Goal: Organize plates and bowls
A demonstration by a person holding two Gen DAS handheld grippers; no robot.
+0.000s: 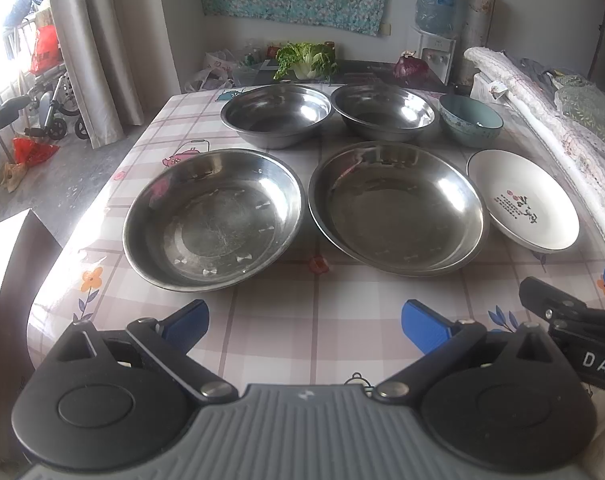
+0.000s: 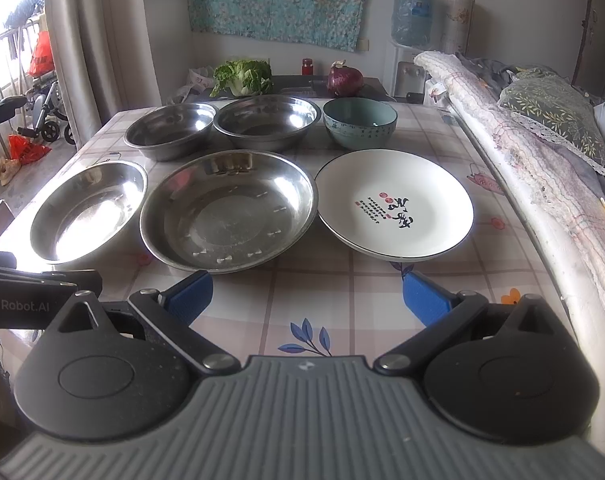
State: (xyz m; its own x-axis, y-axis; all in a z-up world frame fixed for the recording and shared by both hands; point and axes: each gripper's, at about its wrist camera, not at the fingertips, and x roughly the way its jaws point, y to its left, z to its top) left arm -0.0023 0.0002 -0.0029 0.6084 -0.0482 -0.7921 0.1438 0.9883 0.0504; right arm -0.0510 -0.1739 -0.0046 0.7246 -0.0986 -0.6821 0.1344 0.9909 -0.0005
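1. Nothing stacked yet: six vessels lie singly on the table (image 2: 382, 292), in two rows of three.
2. Far row, toward the far edge: steel bowl (image 2: 170, 130) at left, second steel bowl (image 2: 266, 122) at middle, teal ceramic bowl (image 2: 360, 122) nearest the right edge.
3. Near row: steel plate (image 2: 88, 210) toward the left edge, larger steel plate (image 2: 228, 210) at middle, white ceramic plate (image 2: 396, 208) toward the right edge.
4. Neighbouring rims close or touching; no nesting seen.
5. Left gripper (image 1: 304, 322): fingers spread wide, empty, over the near edge.
6. Right gripper (image 2: 306, 294): fingers likewise apart, holding nothing.
7. Judged outstanding: all of it, gathering plates with plates and bowls with bowls.
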